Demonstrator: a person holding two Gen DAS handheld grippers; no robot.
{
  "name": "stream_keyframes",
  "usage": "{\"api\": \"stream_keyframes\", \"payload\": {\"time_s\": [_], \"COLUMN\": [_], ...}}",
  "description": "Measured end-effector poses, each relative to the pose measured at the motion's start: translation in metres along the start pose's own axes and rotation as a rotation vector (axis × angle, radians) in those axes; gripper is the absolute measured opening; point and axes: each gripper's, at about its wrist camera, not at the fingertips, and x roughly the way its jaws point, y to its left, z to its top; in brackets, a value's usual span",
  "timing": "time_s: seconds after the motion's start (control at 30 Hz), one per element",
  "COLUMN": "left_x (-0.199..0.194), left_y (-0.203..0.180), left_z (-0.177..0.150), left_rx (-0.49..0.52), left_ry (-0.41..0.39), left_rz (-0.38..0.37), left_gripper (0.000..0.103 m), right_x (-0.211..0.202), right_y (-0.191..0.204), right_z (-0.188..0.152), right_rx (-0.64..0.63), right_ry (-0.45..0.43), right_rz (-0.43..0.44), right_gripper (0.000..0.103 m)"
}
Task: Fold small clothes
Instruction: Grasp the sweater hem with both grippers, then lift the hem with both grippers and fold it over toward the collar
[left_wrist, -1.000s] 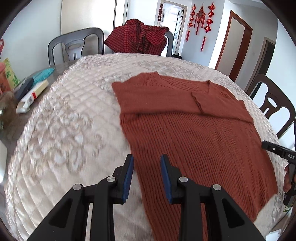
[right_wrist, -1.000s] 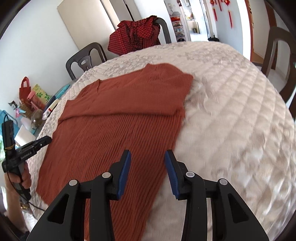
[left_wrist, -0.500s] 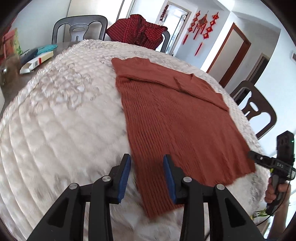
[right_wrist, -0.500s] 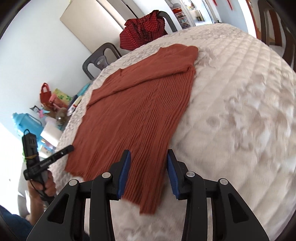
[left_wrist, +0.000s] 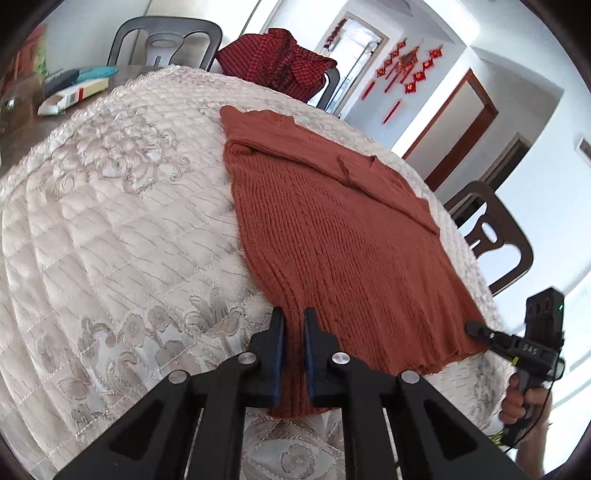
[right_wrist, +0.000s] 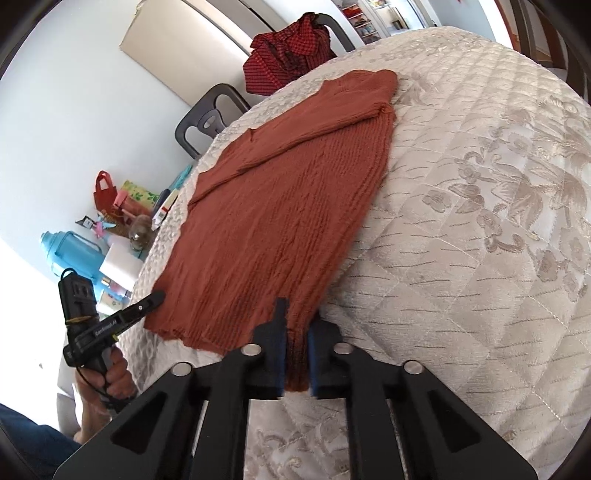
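Observation:
A rust-red knitted sweater (left_wrist: 340, 229) lies flat on the quilted cream table cover (left_wrist: 122, 229), its sleeves folded across the far end. My left gripper (left_wrist: 293, 315) is closing on the near left corner of the hem, and the knit is pinched between its blue pads. In the right wrist view the same sweater (right_wrist: 288, 192) has its near right hem corner bunched between the pads of my right gripper (right_wrist: 297, 317), whose jaws are closing on it. Each view also shows the other gripper, held in a hand at the opposite hem corner.
A red checked garment (left_wrist: 280, 59) hangs over a chair at the far side. Dark chairs (left_wrist: 491, 232) ring the table. Boxes and packets (left_wrist: 74, 94) lie on the bare table at the left; a blue flask (right_wrist: 70, 254) and bags (right_wrist: 107, 188) stand beyond it.
Both grippers drew back from over the sweater's body to its near hem and went from open to shut on the hem corners. The knit now bunches between each pair of pads.

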Motion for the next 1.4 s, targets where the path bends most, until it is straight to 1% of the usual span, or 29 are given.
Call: {"api": "stream_keyframes", "payload": {"time_s": [0.1,0.2,0.3,0.43,0.53,0.6,0.7,0.77,0.83,0.97,1.07,1.23,1.3,1.4], "left_x": [-0.011,-0.026,-0.039,-0.05,-0.055,-0.055,-0.046,-0.042,-0.043,-0.054,-0.063,-0.064,-0.061,-0.054], "left_y": [0.002,0.0,0.0,0.0,0.0,0.001,0.008,0.012,0.011,0.006,0.003,0.001,0.0,-0.001], "left_z": [-0.002,-0.003,-0.008,-0.019,-0.03,-0.036,-0.042,-0.043,-0.042,-0.034,-0.021,0.014,0.031,0.054], "left_rx": [-0.005,0.013,0.028,0.039,0.043,0.057,0.057,0.044,0.044,0.07,0.076,0.059,0.059,0.052], "left_ry": [-0.025,-0.052,-0.055,-0.027,0.007,0.032,0.075,0.087,0.08,0.035,-0.032,-0.142,-0.181,-0.218], "left_rz": [-0.026,-0.058,-0.081,-0.088,-0.095,-0.089,-0.071,-0.08,-0.09,-0.12,-0.145,-0.173,-0.183,-0.191], "left_gripper": [0.01,0.009,0.009,0.009,0.009,0.009,0.009,0.009,0.009,0.009,0.009,0.009,0.009,0.009], "right_x": [-0.008,-0.023,-0.035,-0.045,-0.052,-0.055,-0.05,-0.049,-0.049,-0.052,-0.059,-0.063,-0.062,-0.057], "right_y": [0.001,0.003,0.004,0.002,-0.004,-0.008,-0.012,-0.017,-0.016,-0.007,0.001,0.014,0.013,0.012], "right_z": [-0.002,-0.006,-0.012,-0.023,-0.036,-0.046,-0.055,-0.055,-0.052,-0.049,-0.041,-0.012,0.007,0.031], "right_rx": [-0.002,-0.017,-0.032,-0.034,-0.003,0.023,0.034,0.055,0.051,0.017,-0.016,-0.068,-0.072,-0.074], "right_ry": [-0.019,-0.042,-0.042,-0.015,0.011,0.036,0.076,0.071,0.068,0.064,0.023,-0.07,-0.114,-0.166], "right_rz": [0.012,0.044,0.054,0.034,0.031,0.045,0.026,0.046,0.044,0.059,0.1,0.161,0.188,0.205], "right_gripper": [0.007,0.006,0.006,0.006,0.006,0.006,0.006,0.006,0.006,0.006,0.006,0.006,0.006,0.006]}}
